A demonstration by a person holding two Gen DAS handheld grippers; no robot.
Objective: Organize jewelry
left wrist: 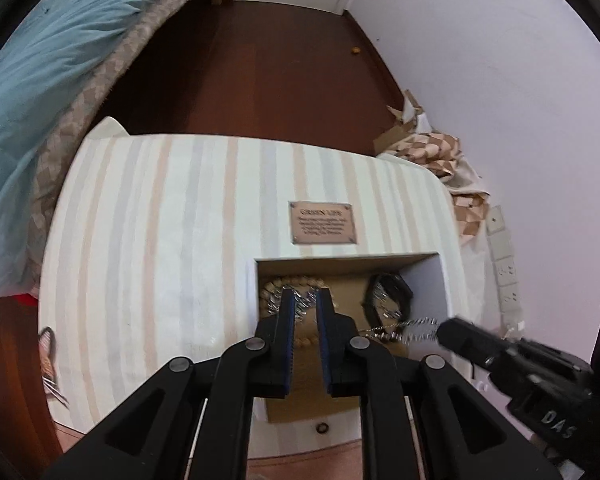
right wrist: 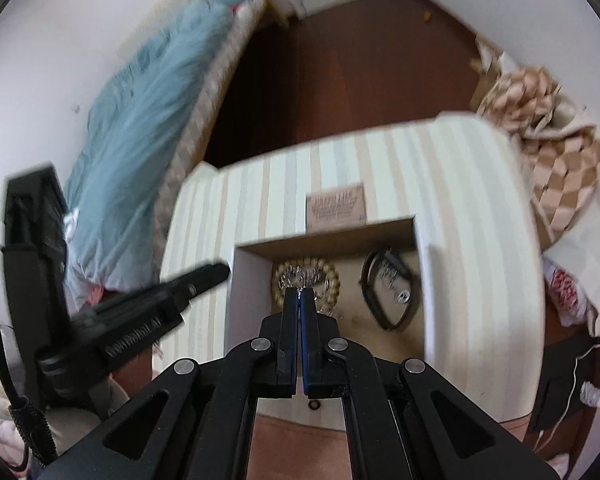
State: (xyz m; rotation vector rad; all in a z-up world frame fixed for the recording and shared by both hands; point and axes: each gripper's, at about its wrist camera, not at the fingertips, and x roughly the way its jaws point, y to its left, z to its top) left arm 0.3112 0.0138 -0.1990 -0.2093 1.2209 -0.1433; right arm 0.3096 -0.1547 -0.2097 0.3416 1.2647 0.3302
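Right gripper (right wrist: pixel 300 294), lower centre, pinched shut on silver chain (left wrist: pixel 414 326); left gripper (left wrist: pixel 305 300) part-open, empty. Risk: chain snagging beads (right wrist: pixel 332 276) in tray (right wrist: pixel 392 236).

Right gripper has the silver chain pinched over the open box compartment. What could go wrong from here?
1. The silver chain trails from the right gripper down toward the beaded bracelet; lifting may snag or drag it.
2. The left gripper, open, hangs over the same compartment; the two could collide.
3. The grip looks to be right at the tips, so the chain could slip and tangle with the black bracelet.
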